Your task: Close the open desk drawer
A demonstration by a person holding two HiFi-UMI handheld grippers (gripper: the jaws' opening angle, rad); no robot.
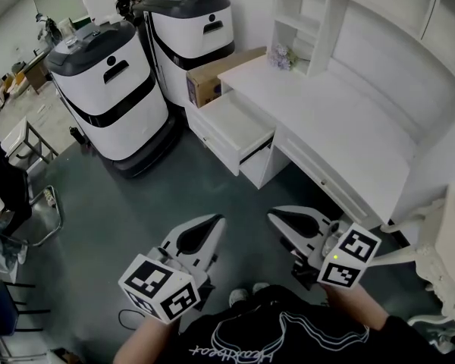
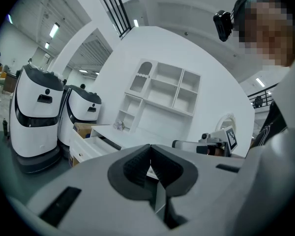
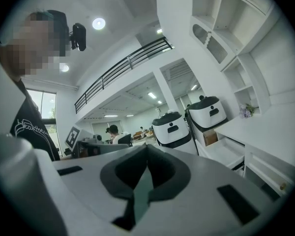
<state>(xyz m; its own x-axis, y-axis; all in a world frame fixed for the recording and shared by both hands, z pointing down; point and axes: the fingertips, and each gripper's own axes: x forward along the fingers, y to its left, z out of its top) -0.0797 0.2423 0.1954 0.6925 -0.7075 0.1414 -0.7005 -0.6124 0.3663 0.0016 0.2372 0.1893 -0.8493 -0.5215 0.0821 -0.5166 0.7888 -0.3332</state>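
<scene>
Nearest: left gripper [image 1: 212, 226] held low over the floor [image 1: 136, 203], jaws pressed together with nothing between them, tips meeting in its own view [image 2: 150, 147]. Just beside it, right gripper [image 1: 277, 218], likewise closed and empty [image 3: 146, 147]. Both well apart from the furniture, touching nothing.

Farther on: drawer [image 1: 231, 123] pulled well out from the front edge of the desk [image 1: 341, 120], at the end by the cardboard box [image 1: 212, 74]. Inside looks bare and white, front panel facing the floor side. Also seen at mid-left of the left gripper view [image 2: 88, 144] and lower right of the right gripper view [image 3: 226, 152]. Beyond the drawer, two white-and-grey machines [image 1: 110, 89], close to its open end. Small flowers [image 1: 282, 55] at the desk's back corner, under the shelf unit [image 1: 303, 21].

Step in hand, by judgement: approach, not yet contact. To do it well:
- Keep the jaws together and use the closed tip as a blunt pusher, no grasp needed.
- Come in on the front panel near its middle, not a corner, to avoid skewing on the runners.
- Push straight along the slide direction, level, toward the desk.
- Slow near the end, stop when flush with the neighbouring fronts.
- Keep the spare gripper clear of the gap.

Risk: off-centre push jamming the drawer, or the tip slipping off the smooth panel.
</scene>
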